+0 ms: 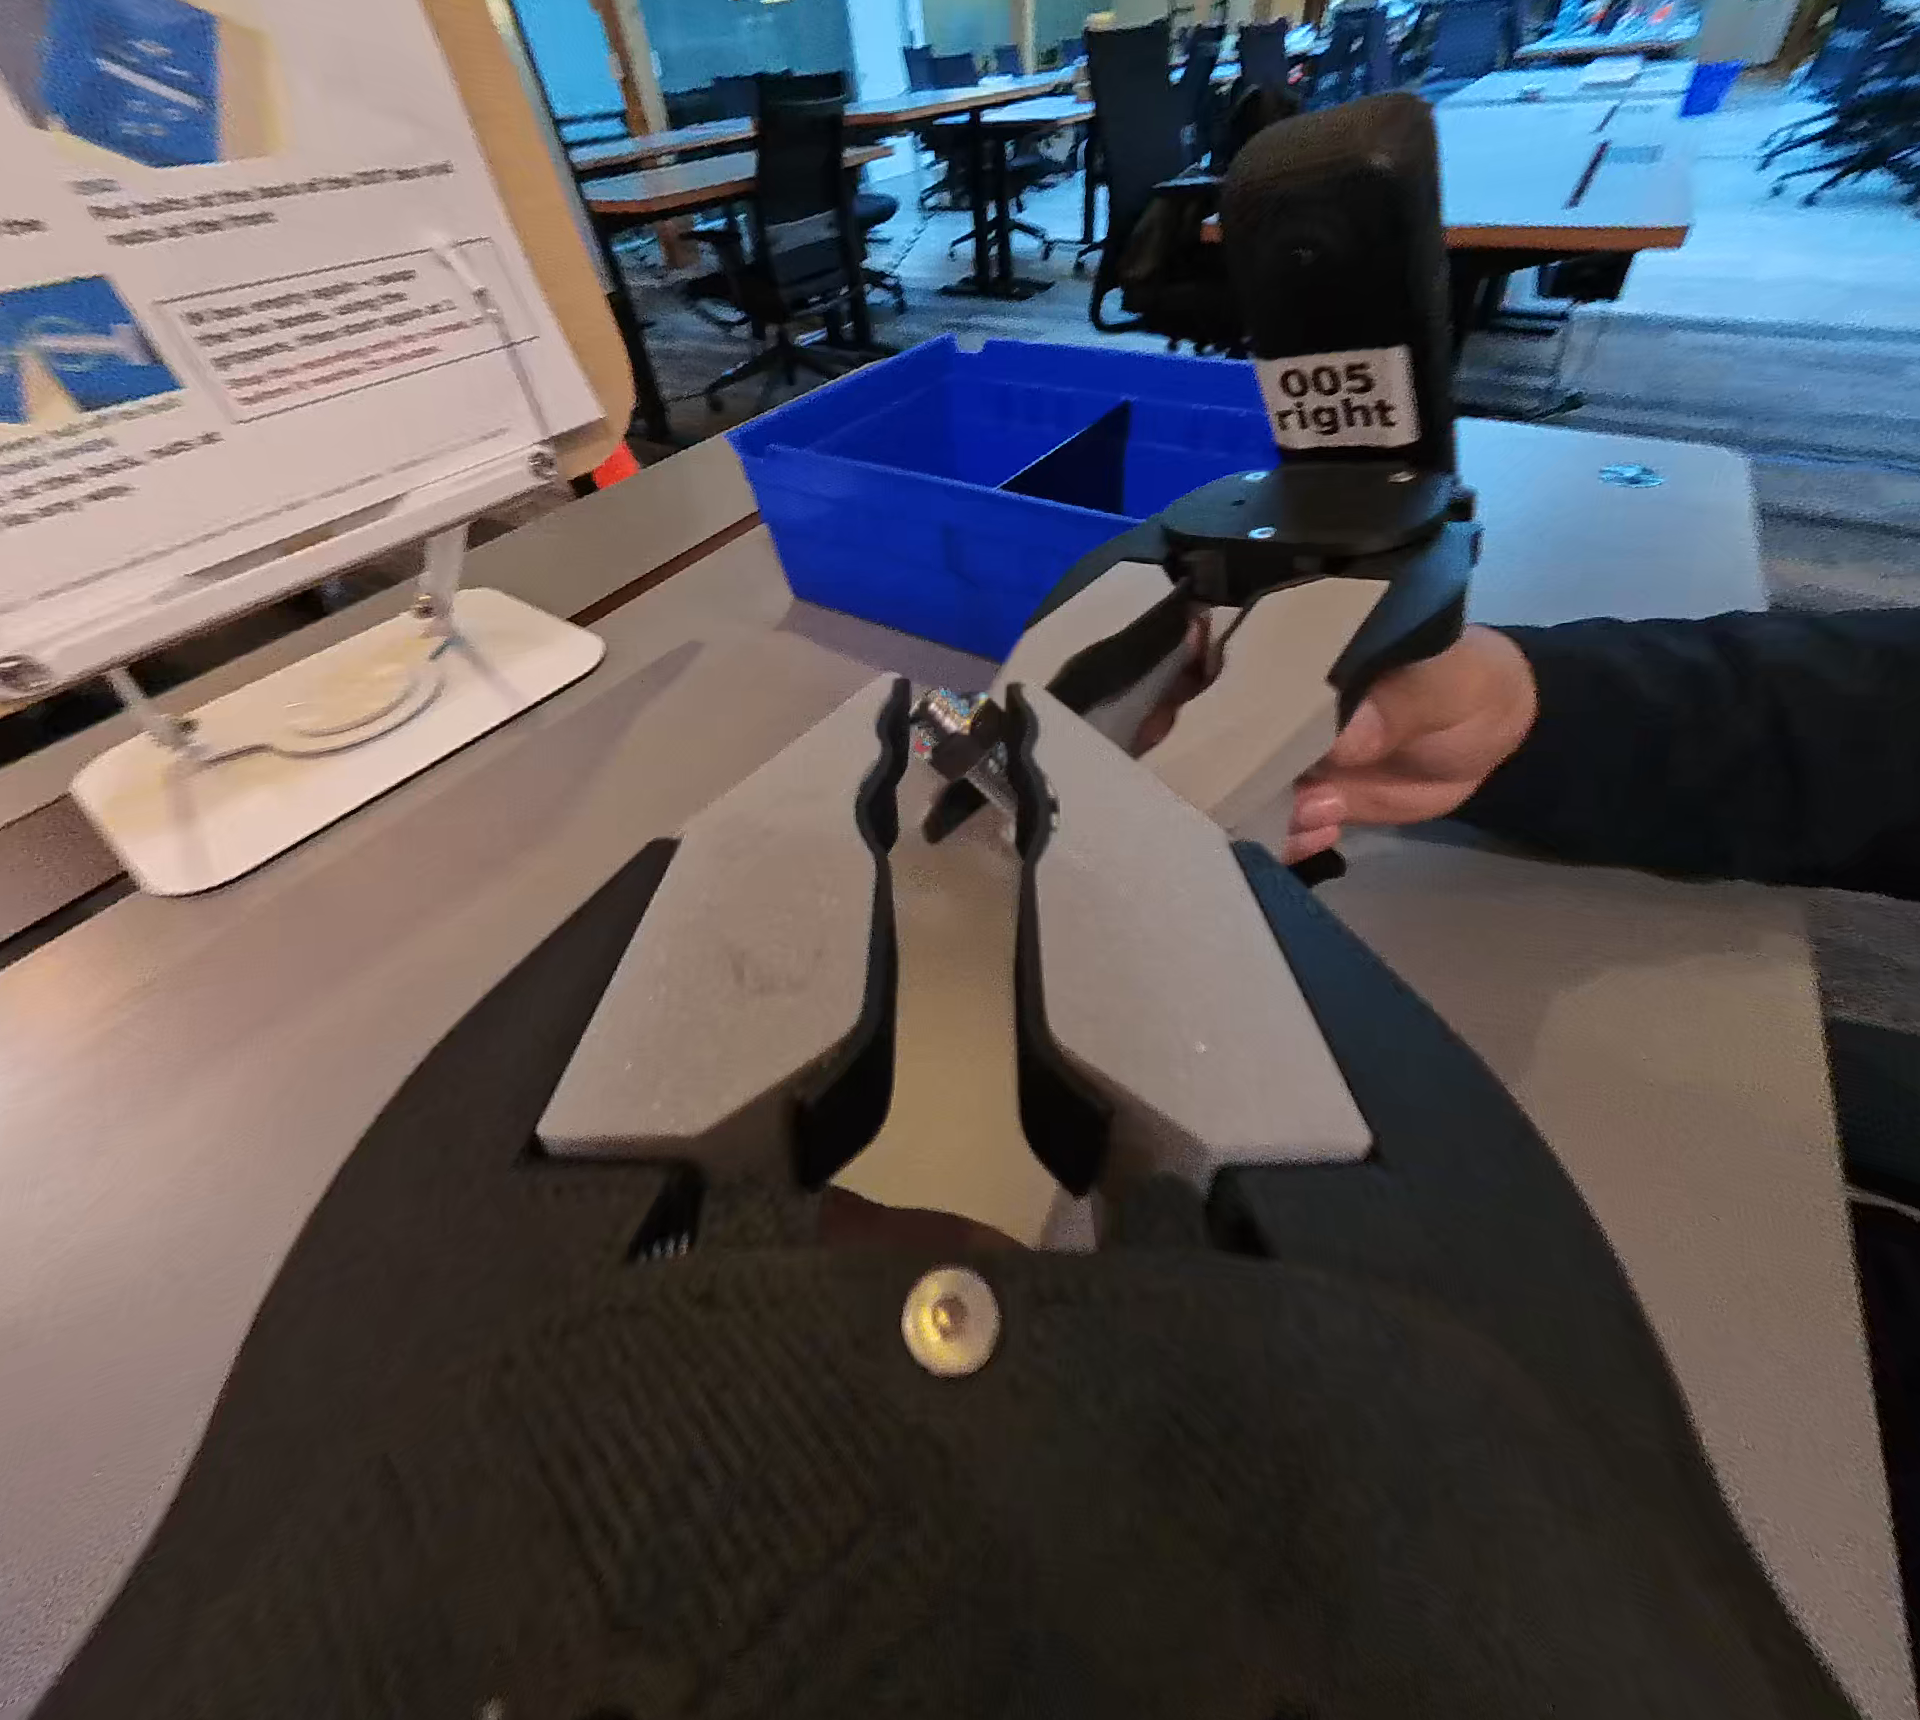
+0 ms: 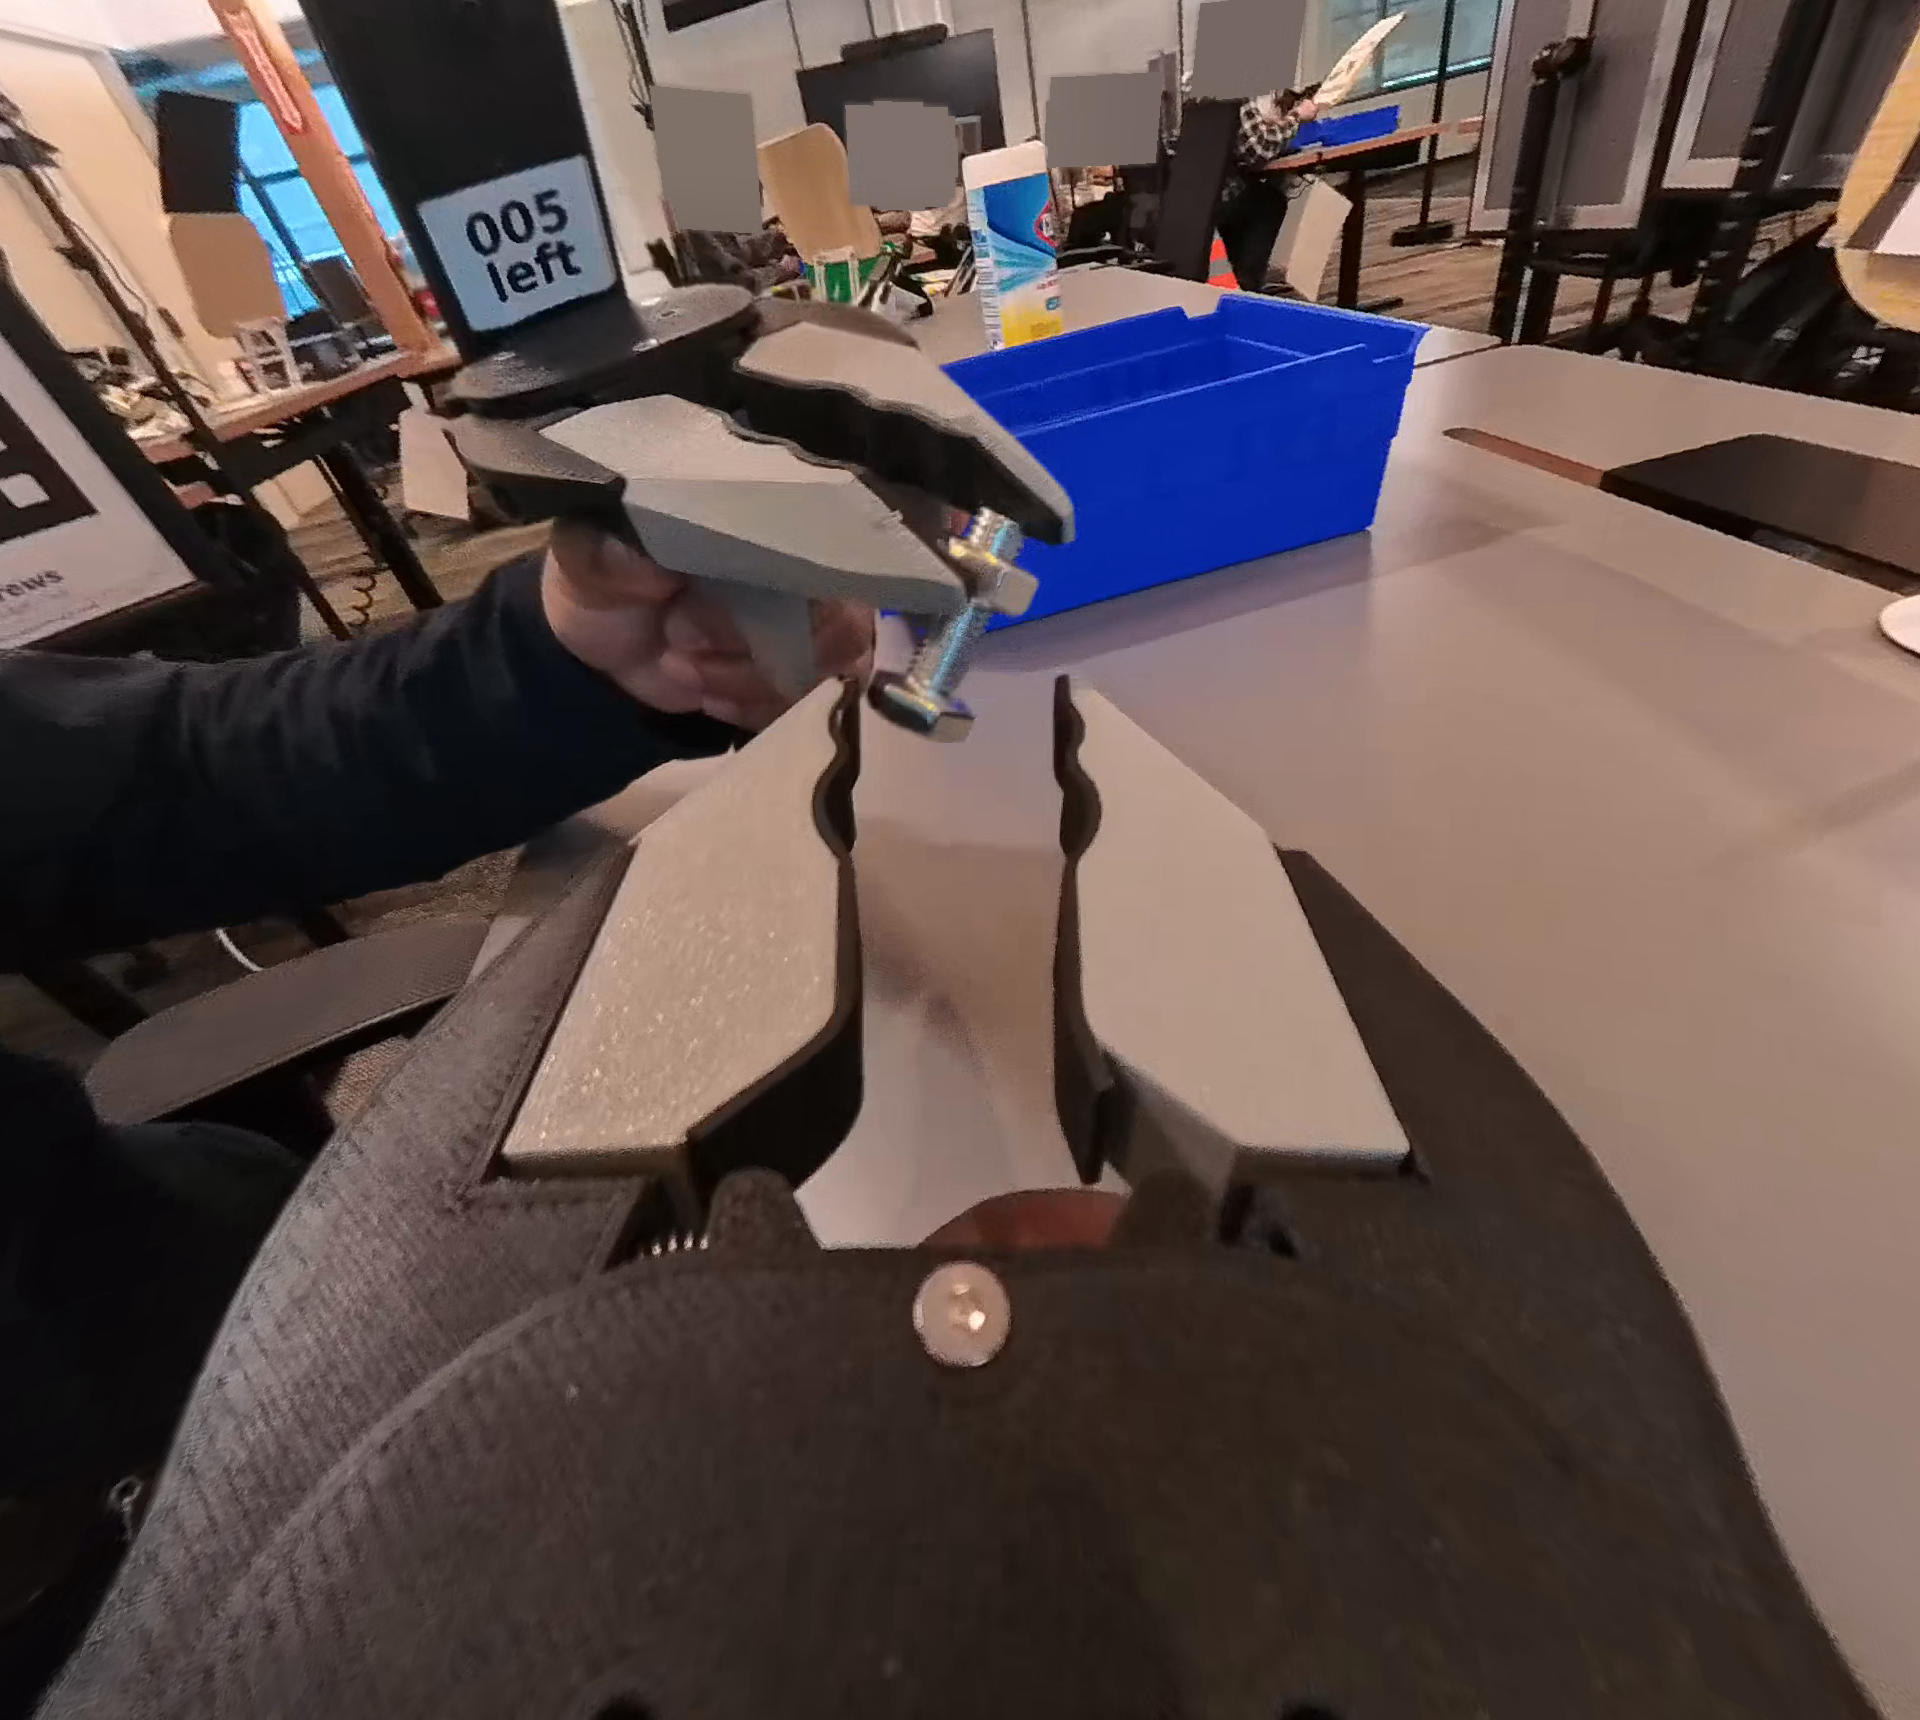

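My left gripper [image 1: 954,740] is shut on a silver bolt [image 1: 951,725] with a square nut and holds it above the grey table [image 1: 520,891]. In the right wrist view the left gripper [image 2: 992,553] comes in from the upper left. There the bolt [image 2: 940,642] hangs down from its tips, nut [image 2: 1000,581] up, head down. My right gripper [image 2: 956,720] is open, and the bolt's head sits just ahead of its left fingertip [image 2: 844,735], between the tips. A hand [image 1: 1423,735] holds the right gripper.
A blue bin [image 1: 935,517] with a divider stands on the table behind the grippers; it also shows in the right wrist view [image 2: 1195,475]. A sign on a clear stand [image 1: 260,236] is at the left. A wipes canister [image 2: 1010,247] stands behind the bin. The grippers are tip to tip, or close to it.
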Tool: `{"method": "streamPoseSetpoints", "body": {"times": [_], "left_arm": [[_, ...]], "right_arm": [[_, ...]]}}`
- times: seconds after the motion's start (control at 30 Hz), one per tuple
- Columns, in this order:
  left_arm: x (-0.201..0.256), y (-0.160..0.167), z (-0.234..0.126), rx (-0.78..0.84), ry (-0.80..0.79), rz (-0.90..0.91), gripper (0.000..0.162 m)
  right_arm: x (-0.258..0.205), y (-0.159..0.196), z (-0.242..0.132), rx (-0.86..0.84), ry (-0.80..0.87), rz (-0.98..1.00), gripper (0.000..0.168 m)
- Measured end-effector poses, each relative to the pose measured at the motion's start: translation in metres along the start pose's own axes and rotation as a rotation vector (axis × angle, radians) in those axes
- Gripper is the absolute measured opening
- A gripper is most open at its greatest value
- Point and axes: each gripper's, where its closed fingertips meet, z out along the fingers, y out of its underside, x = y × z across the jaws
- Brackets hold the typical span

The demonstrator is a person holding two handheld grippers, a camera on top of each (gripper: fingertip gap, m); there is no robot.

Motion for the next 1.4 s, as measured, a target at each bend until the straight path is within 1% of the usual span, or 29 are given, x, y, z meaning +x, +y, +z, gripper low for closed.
{"method": "streamPoseSetpoints", "body": {"times": [0.03, 0.07, 0.27, 0.37, 0.4, 0.5, 0.77, 1.0, 1.1, 1.13, 1.2, 1.27, 1.33, 1.4], "left_arm": [[0.004, 0.000, 0.003, 0.018, 0.024, -0.010, 0.016], [0.005, -0.002, 0.004, 0.038, 0.030, -0.012, 0.016], [-0.002, -0.002, 0.008, 0.093, 0.019, -0.006, 0.016], [-0.005, 0.003, 0.008, 0.086, -0.008, 0.040, 0.016], [-0.005, 0.004, 0.007, 0.086, -0.008, 0.051, 0.016], [-0.007, 0.008, 0.005, 0.092, -0.009, 0.031, 0.016], [-0.008, 0.014, 0.002, 0.097, -0.009, 0.010, 0.016], [-0.016, 0.005, -0.006, 0.179, 0.028, -0.150, 0.018], [-0.019, 0.005, -0.008, 0.193, 0.054, -0.232, 0.011], [-0.021, 0.008, -0.007, 0.180, 0.049, -0.247, 0.010], [-0.033, 0.021, -0.003, 0.120, -0.014, -0.253, 0.011], [-0.045, 0.041, 0.001, 0.032, -0.056, -0.306, 0.010], [-0.042, 0.053, 0.005, -0.016, 0.017, -0.445, 0.009], [-0.033, 0.054, 0.007, -0.017, 0.142, -0.601, 0.012]], "right_arm": [[0.000, 0.001, 0.000, -0.002, -0.001, -0.005, 0.028], [-0.001, 0.001, -0.001, -0.006, -0.008, -0.005, 0.017], [0.005, 0.002, -0.002, -0.001, -0.011, 0.057, 0.017], [0.009, 0.003, -0.002, 0.002, -0.003, 0.080, 0.028], [0.010, 0.004, -0.002, -0.001, -0.002, 0.086, 0.027], [0.011, 0.008, -0.001, -0.016, -0.011, 0.095, 0.016], [0.009, 0.013, 0.002, -0.032, -0.020, 0.077, 0.015], [0.012, 0.006, -0.002, -0.004, 0.019, 0.016, 0.014], [0.014, 0.009, -0.001, -0.017, 0.029, 0.019, 0.015], [0.017, 0.014, 0.000, -0.042, 0.053, 0.022, 0.014], [0.023, 0.020, 0.002, -0.071, 0.090, 0.011, 0.014], [0.025, 0.018, 0.001, -0.051, 0.100, 0.010, 0.014], [0.028, 0.012, -0.002, -0.019, 0.123, -0.009, 0.014], [0.031, 0.008, -0.005, -0.009, 0.148, -0.035, 0.014]]}}
